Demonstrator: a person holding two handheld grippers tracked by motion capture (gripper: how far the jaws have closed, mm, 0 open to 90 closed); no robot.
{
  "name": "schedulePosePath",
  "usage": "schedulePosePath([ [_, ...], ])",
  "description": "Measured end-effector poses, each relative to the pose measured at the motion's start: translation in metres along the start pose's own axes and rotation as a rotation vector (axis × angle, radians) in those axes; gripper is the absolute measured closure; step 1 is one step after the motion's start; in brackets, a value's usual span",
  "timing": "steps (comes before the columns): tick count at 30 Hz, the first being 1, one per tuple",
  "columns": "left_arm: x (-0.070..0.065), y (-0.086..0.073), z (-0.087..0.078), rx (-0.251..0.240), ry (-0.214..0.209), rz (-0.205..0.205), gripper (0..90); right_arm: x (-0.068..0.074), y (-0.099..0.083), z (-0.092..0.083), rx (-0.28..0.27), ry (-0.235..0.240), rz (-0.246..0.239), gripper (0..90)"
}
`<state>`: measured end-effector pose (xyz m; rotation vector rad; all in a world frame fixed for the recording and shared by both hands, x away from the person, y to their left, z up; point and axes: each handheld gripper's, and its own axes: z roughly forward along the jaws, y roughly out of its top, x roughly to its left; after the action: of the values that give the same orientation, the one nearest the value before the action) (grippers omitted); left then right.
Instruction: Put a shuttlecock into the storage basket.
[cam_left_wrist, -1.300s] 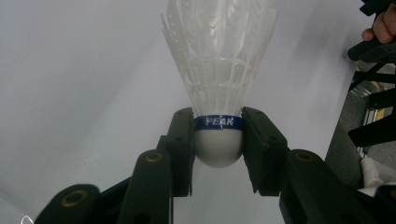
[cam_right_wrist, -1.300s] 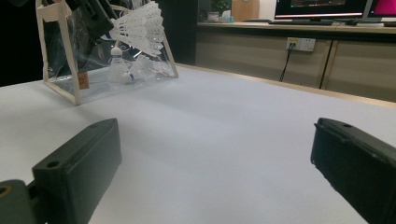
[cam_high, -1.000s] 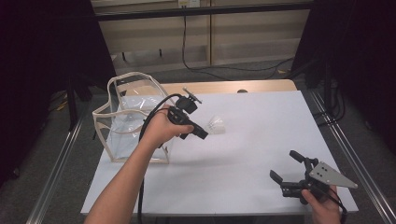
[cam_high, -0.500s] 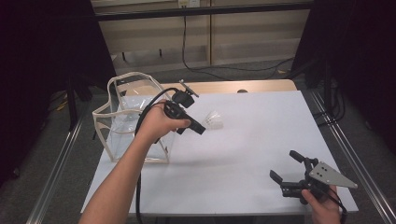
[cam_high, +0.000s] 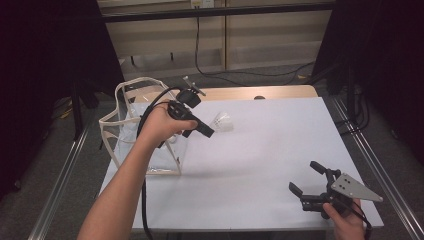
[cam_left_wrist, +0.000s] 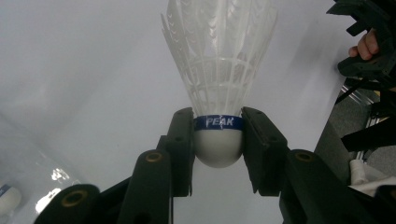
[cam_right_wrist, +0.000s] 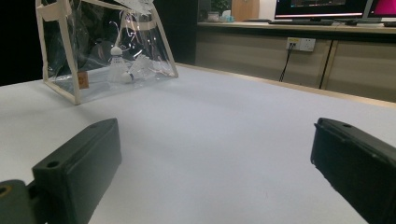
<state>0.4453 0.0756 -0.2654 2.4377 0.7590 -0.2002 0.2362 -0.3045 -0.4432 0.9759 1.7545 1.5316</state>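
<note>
The left gripper (cam_left_wrist: 218, 144) clamped a white shuttlecock (cam_left_wrist: 218, 79) by its cork, beside the clear bag (cam_high: 125, 125). The right gripper (cam_high: 306, 179) rested wide open, empty, at the table's (cam_high: 260, 165) near right.

1. White table (cam_high: 260, 165) at centre, edged with a wooden strip (cam_high: 280, 93) toward 12 o'clock.
2. Black cable (cam_high: 196, 45) hanging down the beige wall panel (cam_high: 270, 40) at 12 o'clock, then trailing over the floor toward 2 o'clock.
3. Metal rail (cam_high: 65, 175) at 8 o'clock, another rail (cam_high: 380, 175) at 4 o'clock.
4. White wall socket (cam_right_wrist: 301, 44) and lit monitors (cam_right_wrist: 317, 7) at 1 o'clock, seen in the right gripper view.
</note>
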Motion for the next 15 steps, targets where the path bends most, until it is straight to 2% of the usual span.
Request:
schedulePosePath([
  [4,0.002,0.000,-0.005,-0.007,0.005,-0.007,65.8,0.000,0.000,0.000,-0.002,0.001,0.001,1.5],
  [5,0.001,0.000,-0.005,-0.022,0.008,-0.024,65.8,0.000,0.000,0.000,-0.001,-0.001,0.000,1.4],
  [12,0.001,0.002,-0.011,-0.019,0.011,-0.029,65.8,0.000,0.000,0.000,0.000,0.000,0.002,1.4],
  [14,0.002,0.003,-0.015,-0.008,0.011,-0.012,65.7,0.000,0.000,0.000,-0.001,0.001,0.002,1.4],
  [15,0.002,0.003,-0.016,-0.018,0.016,-0.022,65.8,0.000,0.000,0.000,-0.002,0.002,0.002,1.4],
])
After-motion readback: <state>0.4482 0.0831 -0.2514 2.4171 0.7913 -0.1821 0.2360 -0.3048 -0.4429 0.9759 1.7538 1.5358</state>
